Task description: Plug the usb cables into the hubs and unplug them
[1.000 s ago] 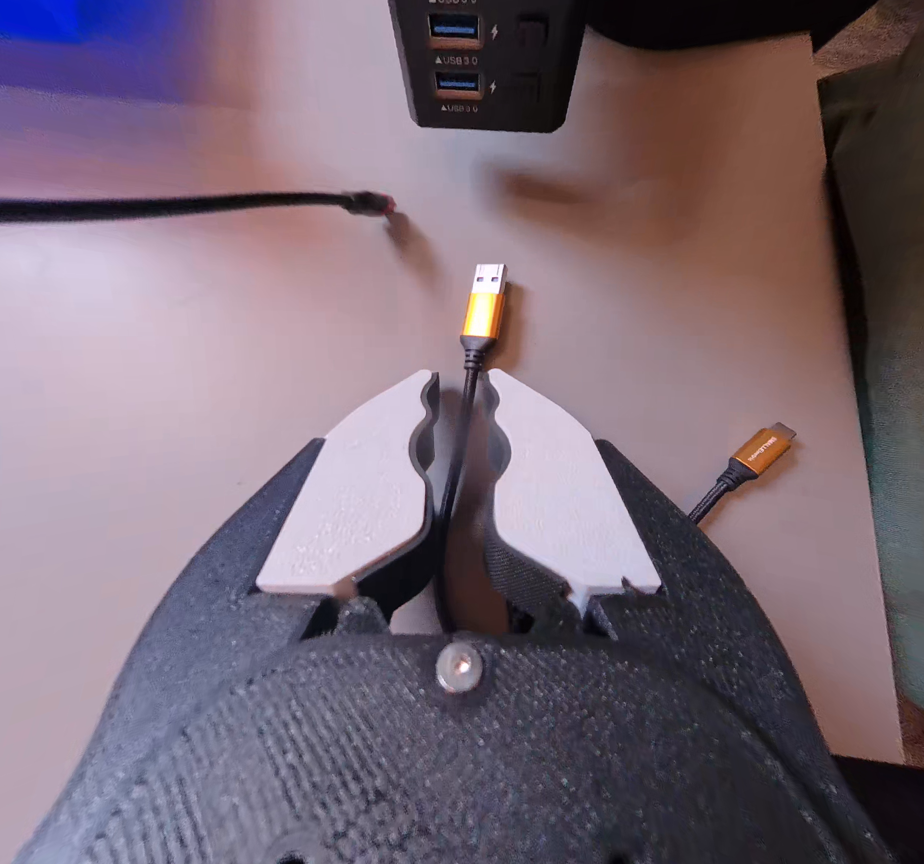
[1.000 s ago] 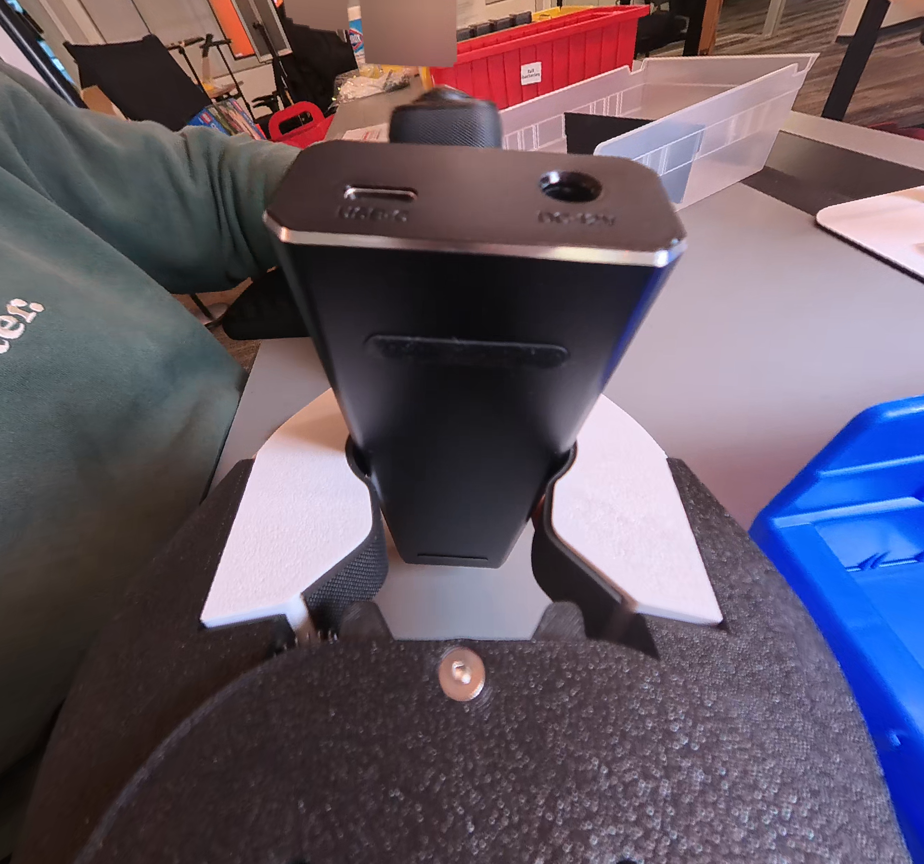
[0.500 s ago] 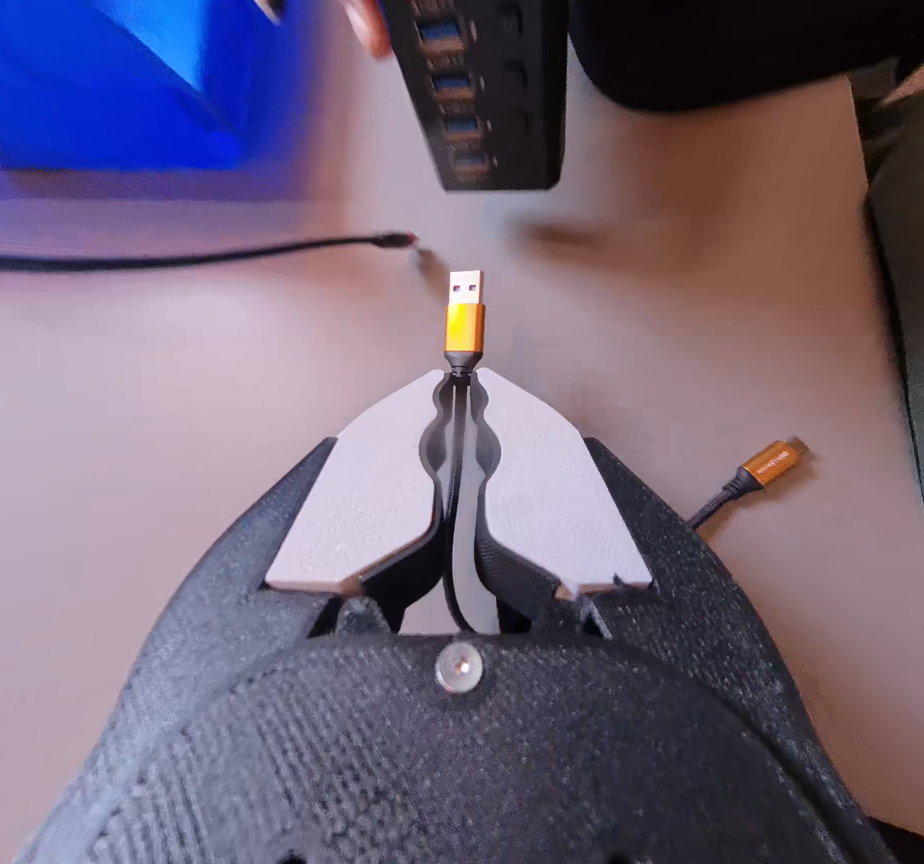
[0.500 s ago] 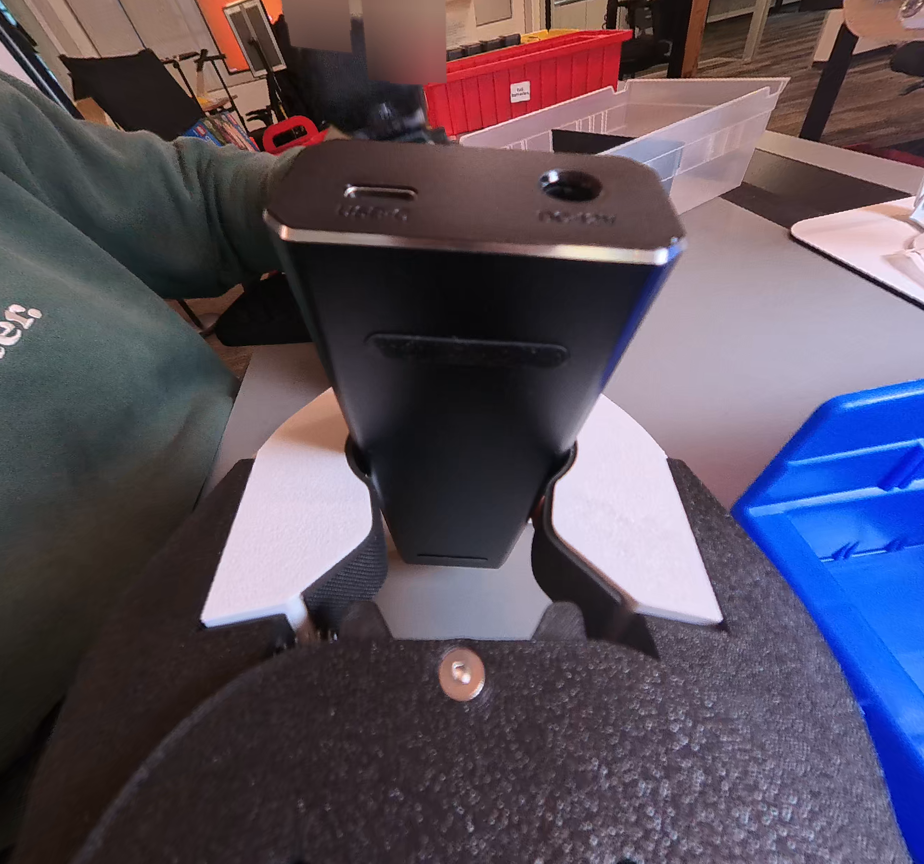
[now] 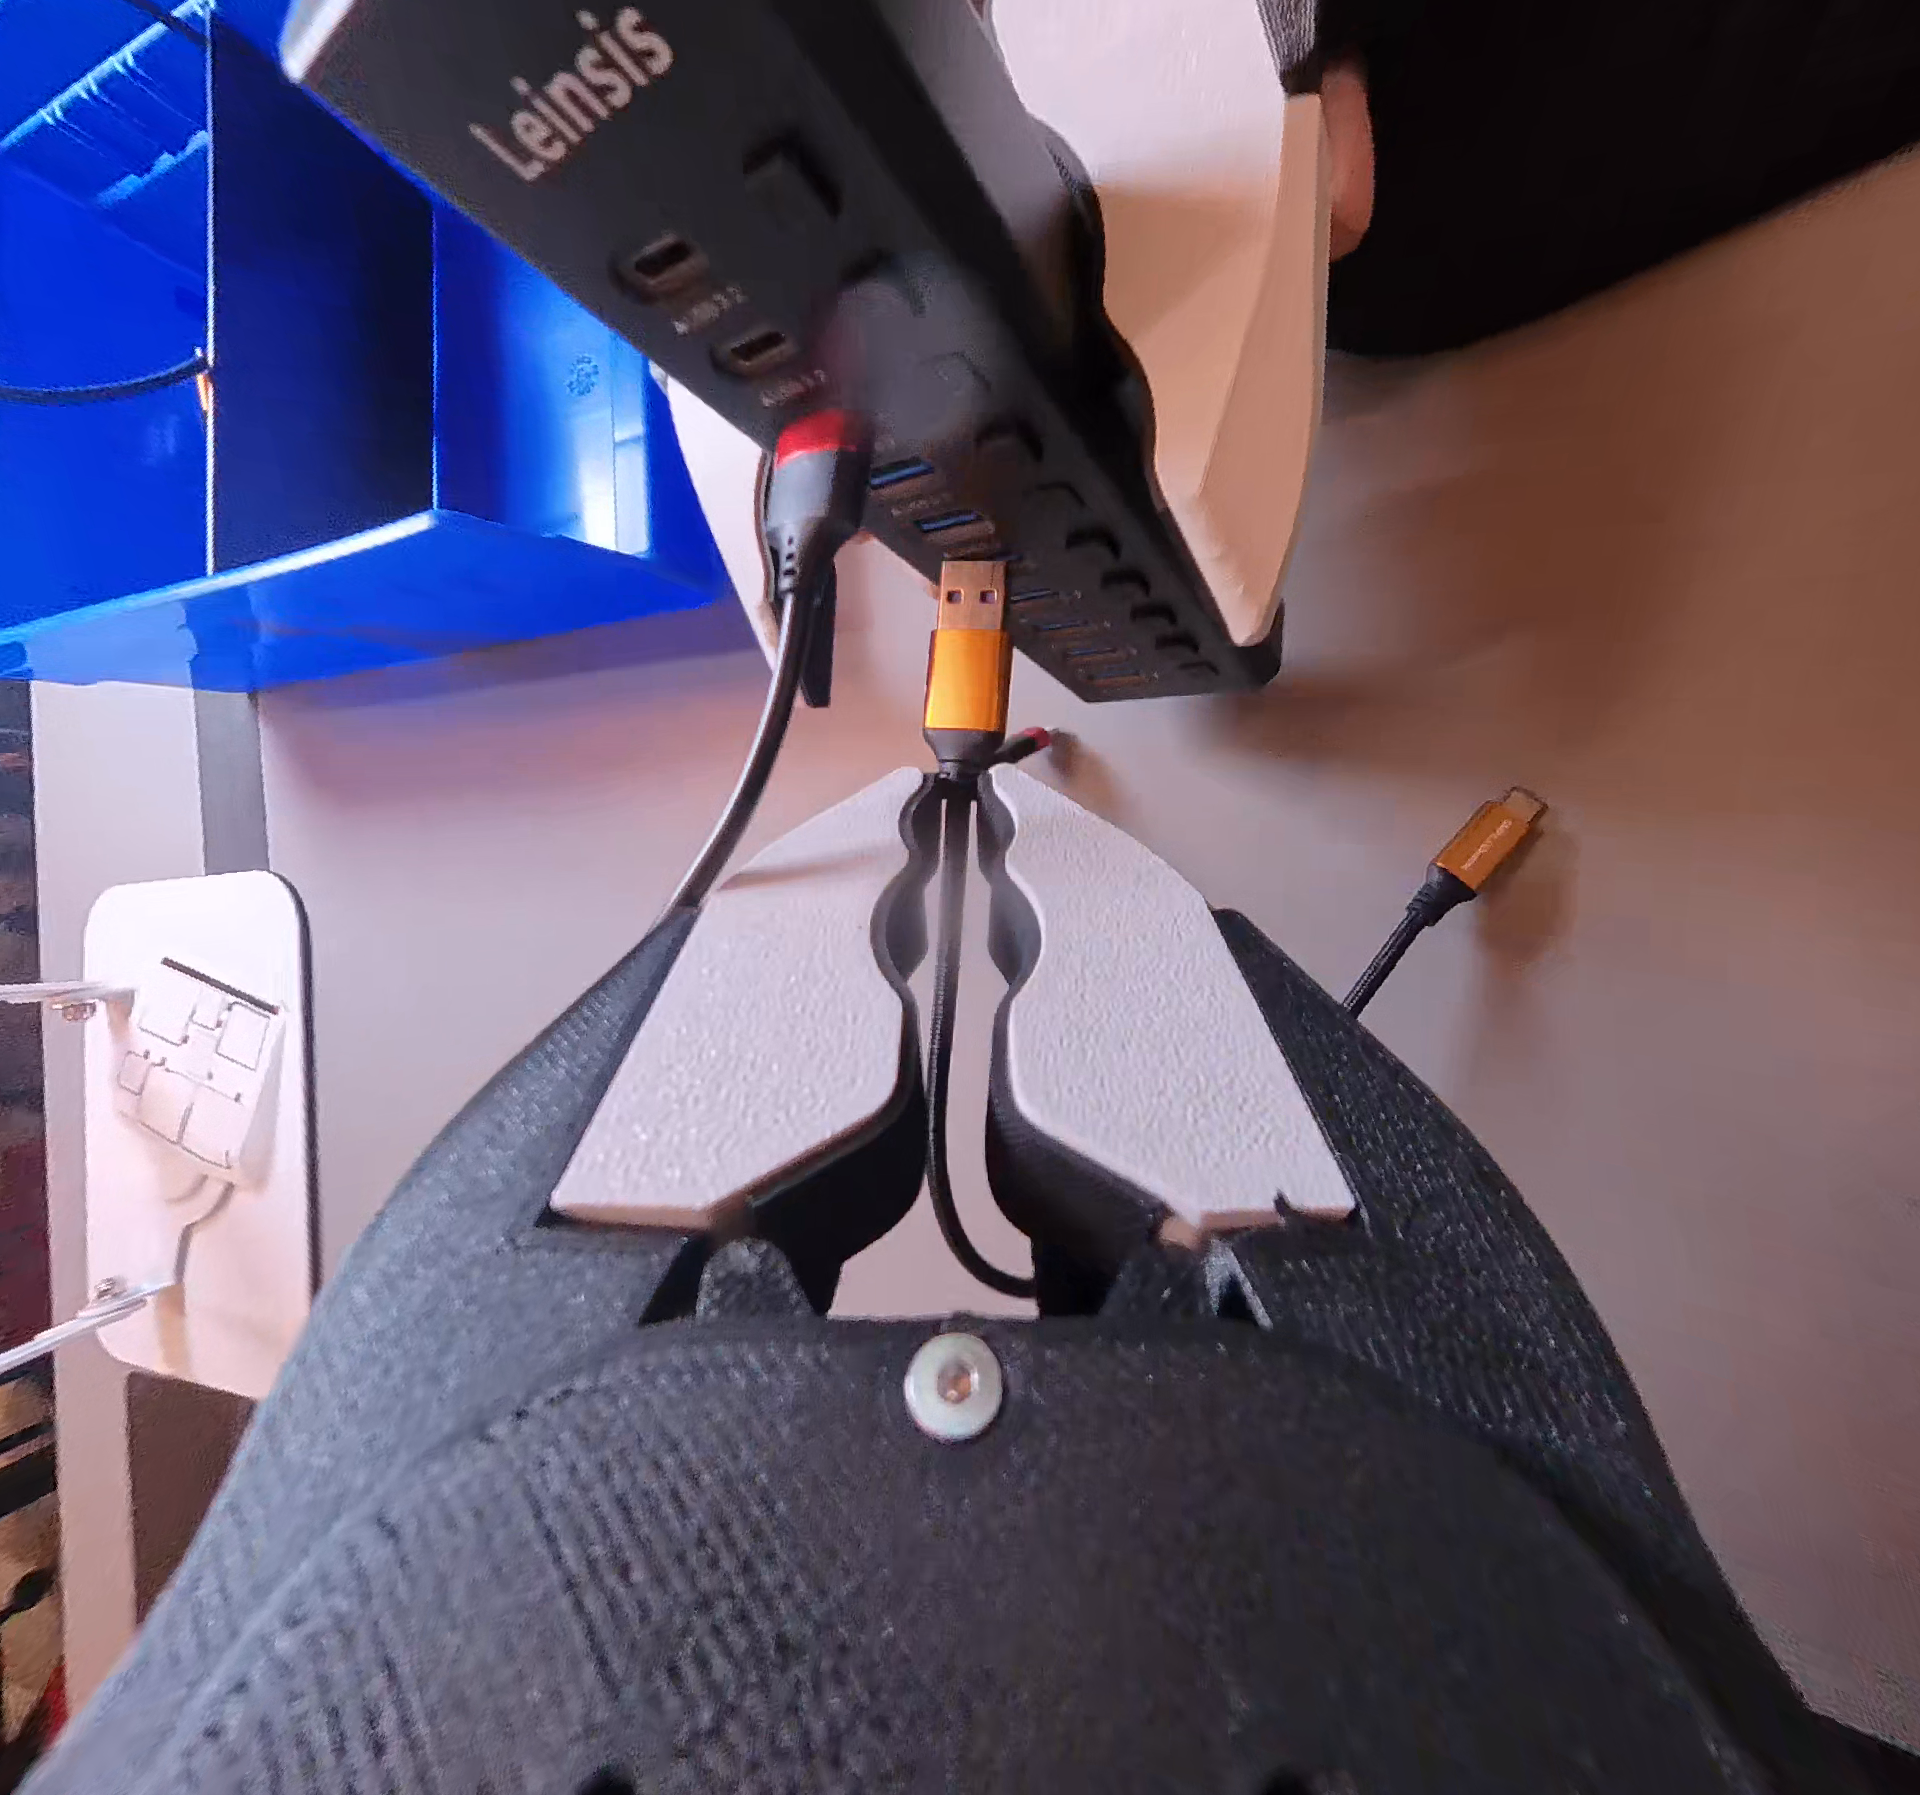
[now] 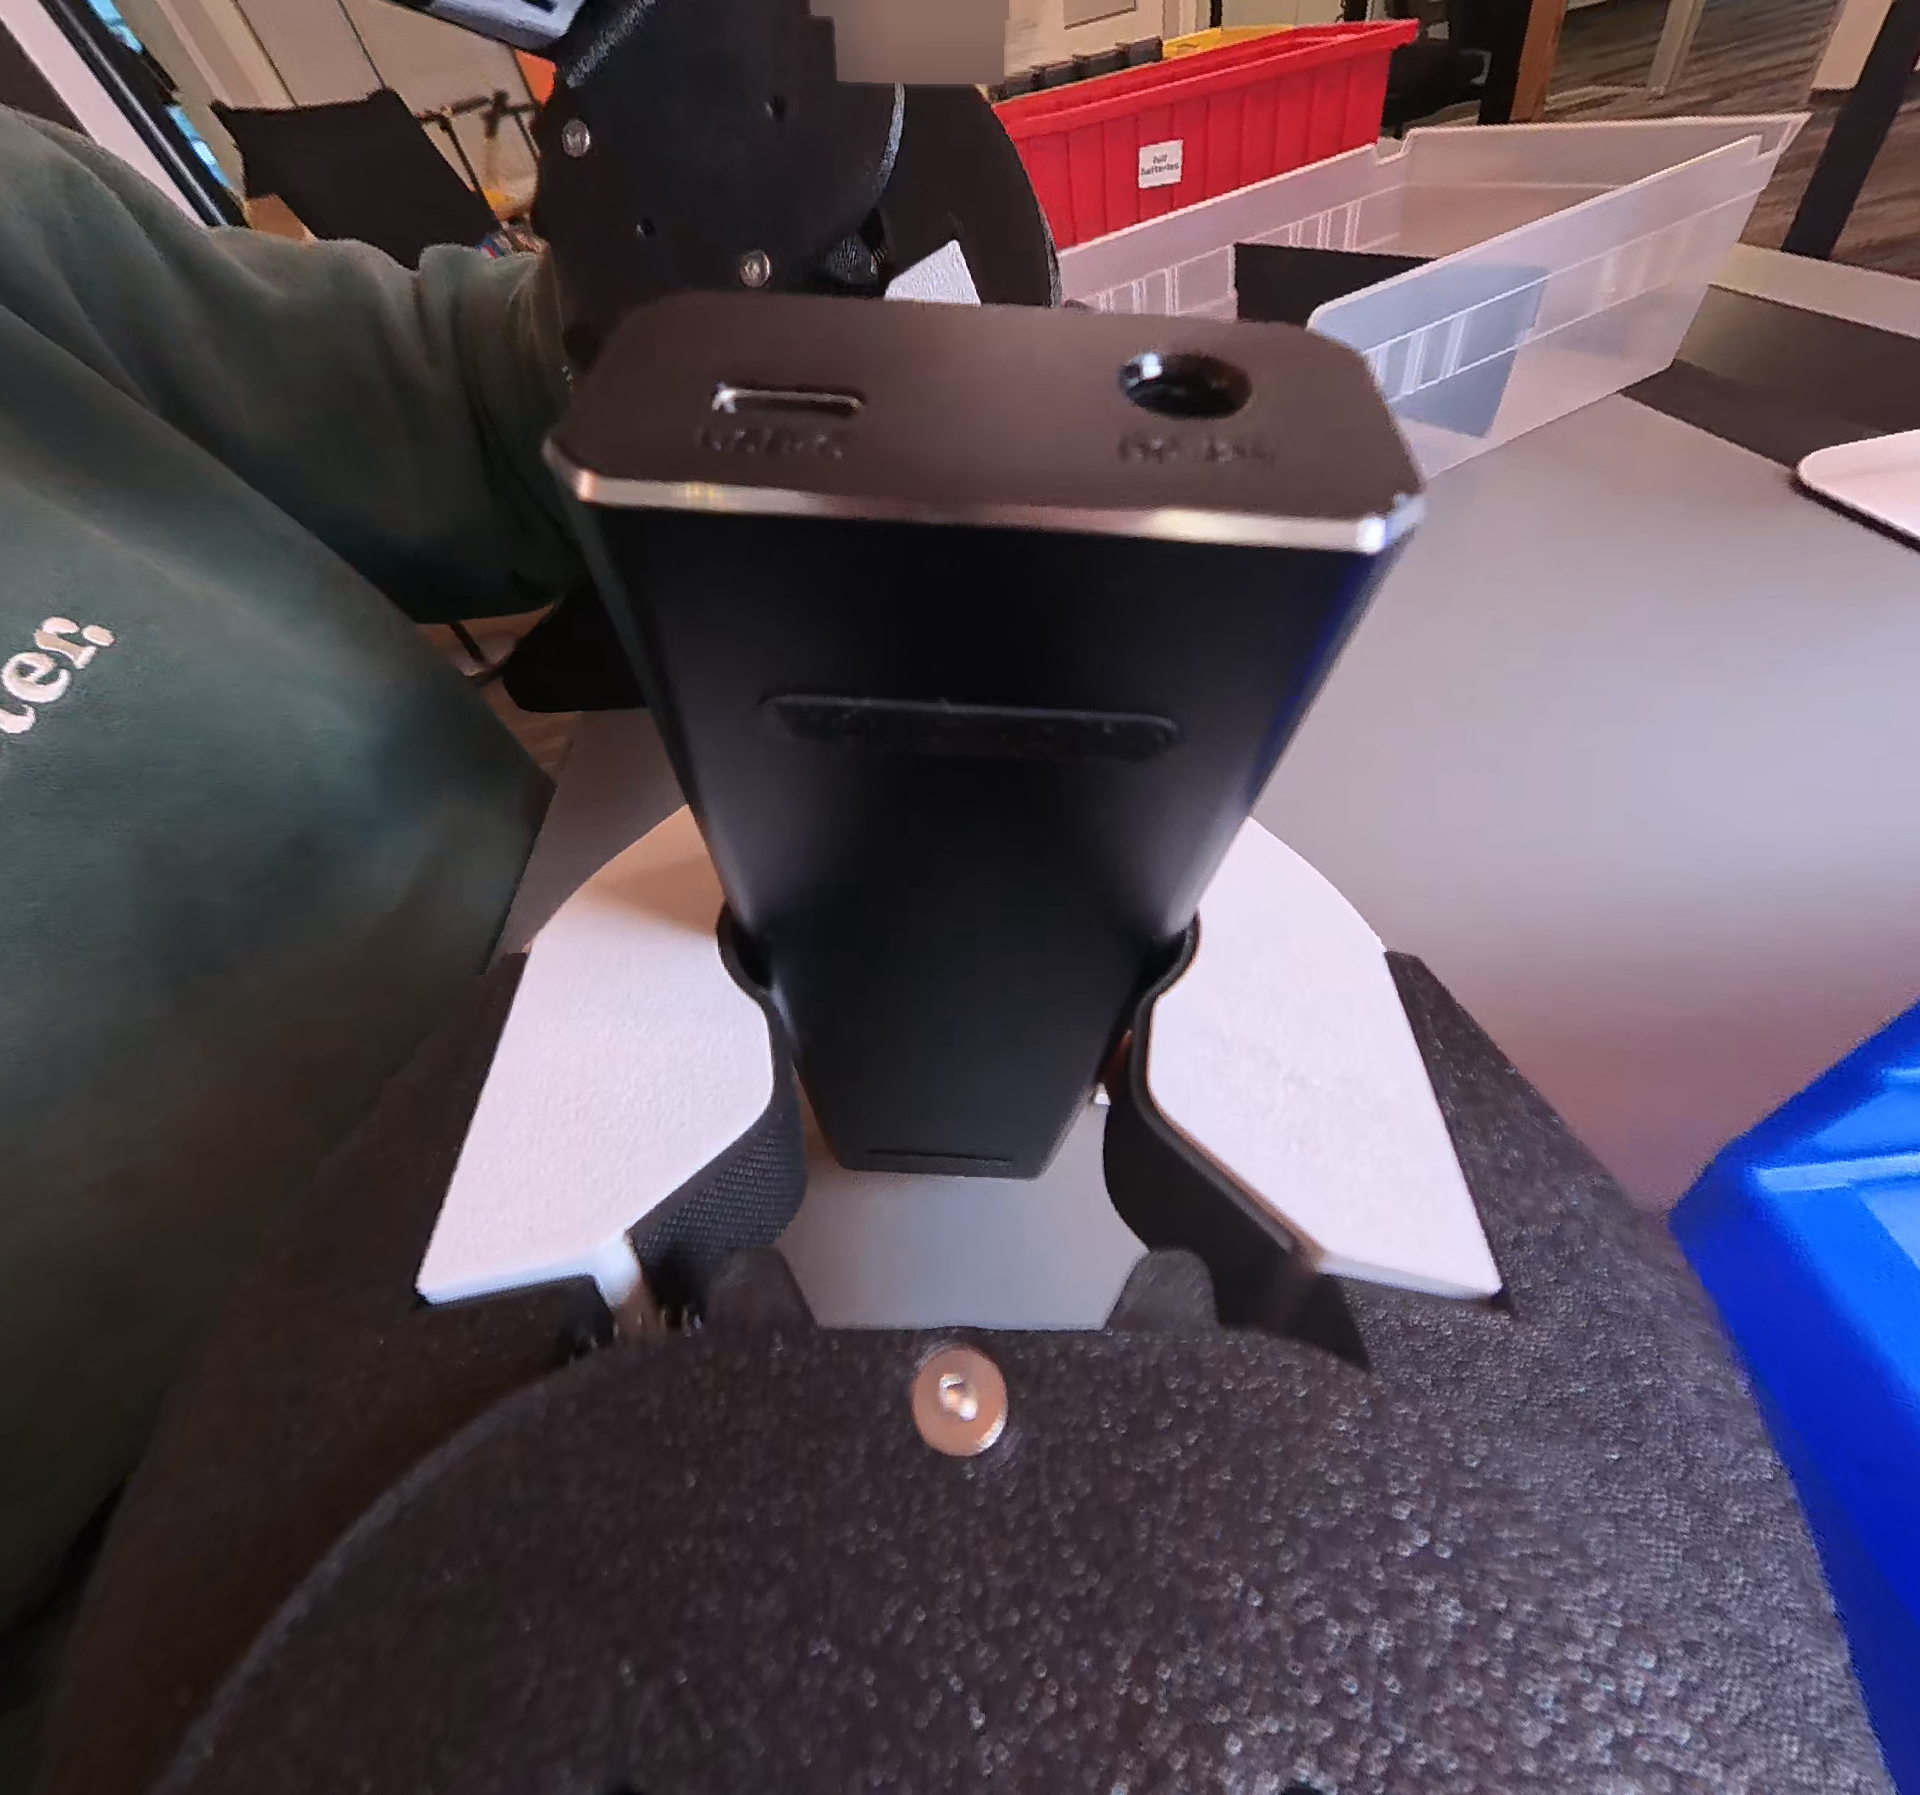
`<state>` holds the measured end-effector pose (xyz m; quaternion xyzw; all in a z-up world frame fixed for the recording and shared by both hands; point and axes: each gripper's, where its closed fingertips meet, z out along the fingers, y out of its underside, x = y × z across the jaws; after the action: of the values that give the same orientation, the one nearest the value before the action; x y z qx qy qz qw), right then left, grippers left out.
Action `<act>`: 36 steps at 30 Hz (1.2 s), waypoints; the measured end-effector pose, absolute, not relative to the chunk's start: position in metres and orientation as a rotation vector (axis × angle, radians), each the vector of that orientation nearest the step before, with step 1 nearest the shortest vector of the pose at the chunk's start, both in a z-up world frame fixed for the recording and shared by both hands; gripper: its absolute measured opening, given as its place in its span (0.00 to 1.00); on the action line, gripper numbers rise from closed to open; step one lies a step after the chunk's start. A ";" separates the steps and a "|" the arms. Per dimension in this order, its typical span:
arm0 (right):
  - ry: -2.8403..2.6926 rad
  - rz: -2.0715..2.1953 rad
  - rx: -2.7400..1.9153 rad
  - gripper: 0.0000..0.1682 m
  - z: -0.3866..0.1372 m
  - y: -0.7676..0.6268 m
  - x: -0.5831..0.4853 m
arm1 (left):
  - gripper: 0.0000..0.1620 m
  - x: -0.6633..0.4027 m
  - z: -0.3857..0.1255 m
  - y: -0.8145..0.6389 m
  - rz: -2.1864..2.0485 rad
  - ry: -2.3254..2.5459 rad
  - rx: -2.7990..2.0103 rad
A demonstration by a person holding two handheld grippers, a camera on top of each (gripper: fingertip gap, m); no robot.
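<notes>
left jaws pinch orange USB cable (image 5: 941,997), plug just past tips | right jaws clamp black hub (image 6: 966,706)

Black textured claw (image 5: 951,789), white fingers (image 5: 1143,1039), green sleeve (image 6: 208,706).

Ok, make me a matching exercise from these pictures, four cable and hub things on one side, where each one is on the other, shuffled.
Things:
1. orange USB-A plug
2. orange USB-C plug
3. red-collared black plug
4. black USB hub

Places:
A. seated in a hub port
B. lying loose on the table
C. clamped in the right gripper
D. sticking out ahead of the left gripper, tip just short of the ports

Pairs: 1-D, 2-B, 3-A, 4-C
</notes>
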<state>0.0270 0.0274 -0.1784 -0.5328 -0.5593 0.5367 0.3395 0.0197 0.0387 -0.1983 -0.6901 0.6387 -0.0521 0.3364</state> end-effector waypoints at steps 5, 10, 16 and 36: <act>-1.416 1.503 -1.366 0.43 -0.172 0.027 0.030 | 0.04 0.022 -0.193 0.039 -0.109 1.685 -1.789; -1.375 1.594 -1.330 0.43 -0.165 0.026 0.033 | 0.04 0.024 -0.184 0.039 -0.103 1.674 -1.777; -1.368 1.614 -1.293 0.43 -0.162 0.022 0.031 | 0.04 0.025 -0.172 0.037 -0.109 1.649 -1.772; -1.484 1.322 -1.261 0.42 -0.174 0.020 0.026 | 0.04 0.023 -0.177 0.033 -0.217 1.731 -1.960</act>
<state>0.0265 0.0197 -0.1735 -0.4948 -0.5822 0.5185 0.3839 0.0233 0.0329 -0.1774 -0.7221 0.6377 -0.0798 0.2561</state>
